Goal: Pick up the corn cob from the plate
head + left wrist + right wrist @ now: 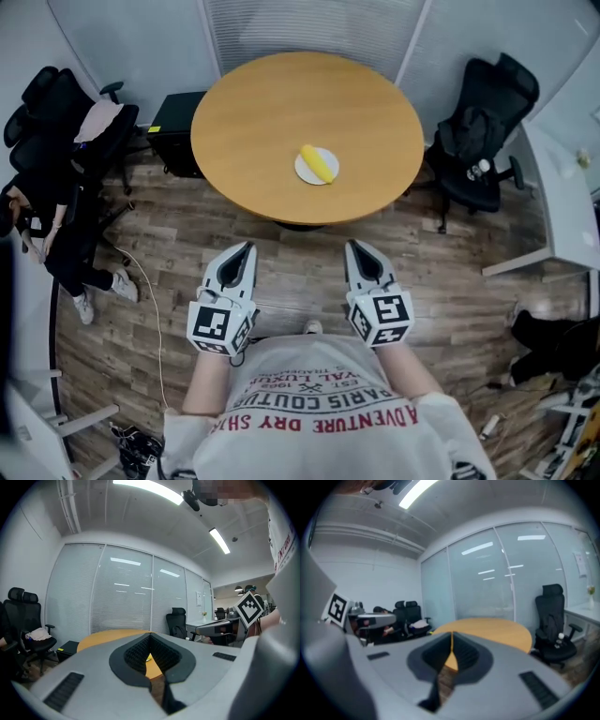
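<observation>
Lying slantwise on a small white plate [302, 172]: yellow corn cob [318, 163], untouched, well apart from both grippers. Plate set on a round wooden table [272, 103], a little nearer than the tabletop's middle.

Held over the wood floor [178, 234], near side of the table, aimed toward it:
- left gripper [248, 247], jaws together at the tips, nothing between them, marker cube [221, 325] at its rear;
- right gripper [352, 246], just right of the left one and level with it in the head view, jaws likewise closed tip to tip, empty, with its own cube [382, 318].

Seen along each closed pair of jaws in the gripper views: the table edge beyond, glass wall behind it.

Standing round the table:
- left chair [47, 112], black, far left, a pale garment [98, 120] draped over it;
- black box [173, 122] on the floor by the table's far left edge;
- right chair [483, 117], black, far right, a small white item [479, 170] on its seat, too small to identify;
- white desk [562, 197] along the right edge.

Seated at the left edge, partly cut off: a person [56, 239] in dark clothes and white shoes. Trailing across the near left floor: thin white cable [156, 328]. Closing off the far side: glass wall [309, 28] with blinds. Filling the near edge of the head view: wearer's white shirt [328, 412] with red print.
</observation>
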